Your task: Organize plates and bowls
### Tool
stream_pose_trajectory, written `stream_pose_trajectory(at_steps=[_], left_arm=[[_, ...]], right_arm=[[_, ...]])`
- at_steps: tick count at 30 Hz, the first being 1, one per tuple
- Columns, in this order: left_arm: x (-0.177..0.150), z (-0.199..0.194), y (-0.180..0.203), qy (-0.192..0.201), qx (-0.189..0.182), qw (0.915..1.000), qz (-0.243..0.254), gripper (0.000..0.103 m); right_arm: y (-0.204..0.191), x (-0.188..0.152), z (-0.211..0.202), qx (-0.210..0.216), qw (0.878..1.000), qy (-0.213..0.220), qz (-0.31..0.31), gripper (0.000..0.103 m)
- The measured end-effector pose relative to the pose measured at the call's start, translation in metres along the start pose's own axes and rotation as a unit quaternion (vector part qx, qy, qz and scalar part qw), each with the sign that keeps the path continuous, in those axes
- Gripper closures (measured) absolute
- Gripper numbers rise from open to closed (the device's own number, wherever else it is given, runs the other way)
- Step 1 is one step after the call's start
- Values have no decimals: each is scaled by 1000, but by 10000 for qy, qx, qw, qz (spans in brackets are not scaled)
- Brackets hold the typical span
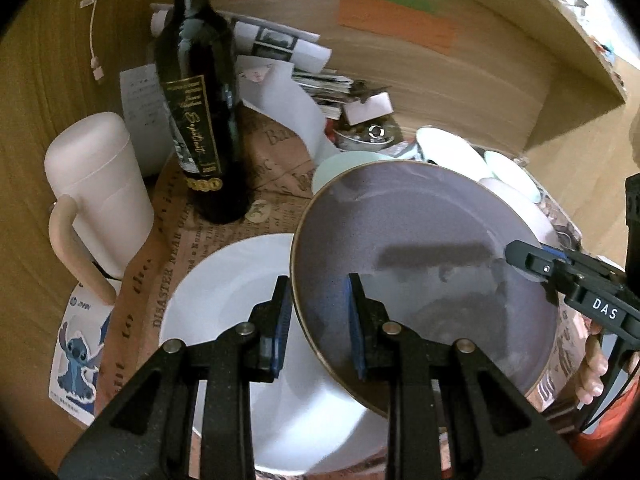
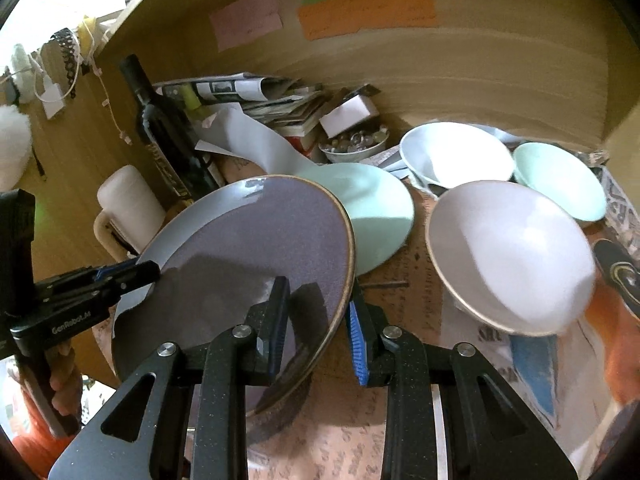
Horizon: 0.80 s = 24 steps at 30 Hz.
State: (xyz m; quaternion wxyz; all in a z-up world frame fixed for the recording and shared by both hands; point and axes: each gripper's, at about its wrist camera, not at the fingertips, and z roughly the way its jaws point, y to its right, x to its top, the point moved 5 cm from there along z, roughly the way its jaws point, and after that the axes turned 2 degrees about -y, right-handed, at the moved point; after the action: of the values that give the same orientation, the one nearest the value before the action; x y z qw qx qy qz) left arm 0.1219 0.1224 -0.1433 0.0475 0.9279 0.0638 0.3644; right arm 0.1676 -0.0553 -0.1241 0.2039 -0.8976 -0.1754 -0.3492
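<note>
Purple plate (image 1: 424, 264) held tilted above the surface (image 2: 400, 280), gripped at opposite edges by both claws. Left claw (image 1: 320, 322) straddling the plate's near rim, one blue pad (image 1: 356, 320) pressed on the upper face, the other below the rim, closed onto the edge. Right claw (image 2: 316, 320) likewise clamped over the brown-edged rim of that same plate (image 2: 248, 248), one finger above the glaze and one underneath. Seen from the left wrist, the right claw's tip (image 1: 520, 256) biting the far right rim; seen from the right wrist, the left claw's tip (image 2: 132, 274) on the far left rim. Beneath the raised plate, a white plate (image 1: 224, 312) lying flat on newspaper-print covering (image 1: 176, 264). Behind, a pale green plate (image 2: 372, 208) partly tucked under the purple one's far edge. To the right, a pinkish-white bowl (image 2: 508, 256), a white bowl (image 2: 456, 156) and a mint bowl (image 2: 560, 180) grouped close together. Dark wine bottle (image 1: 200, 112) upright at the back left, a white lidded mug (image 1: 96, 192) beside it. Stacked papers (image 2: 256, 100) along the wooden back wall, a small dish of trinkets (image 2: 354, 146) just in front of them.
</note>
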Motion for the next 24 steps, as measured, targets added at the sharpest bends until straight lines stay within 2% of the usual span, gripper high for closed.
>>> stream_pose_trajectory(at_steps=[8, 24], left_arm=[[-18, -6, 21, -36, -204, 9998, 23, 77], [-46, -3, 67, -190, -294, 9989, 317, 77]], right_arm=[[13, -21, -25, -56, 9999, 78, 108, 78], [52, -66, -49, -229, 9987, -48, 447, 78]])
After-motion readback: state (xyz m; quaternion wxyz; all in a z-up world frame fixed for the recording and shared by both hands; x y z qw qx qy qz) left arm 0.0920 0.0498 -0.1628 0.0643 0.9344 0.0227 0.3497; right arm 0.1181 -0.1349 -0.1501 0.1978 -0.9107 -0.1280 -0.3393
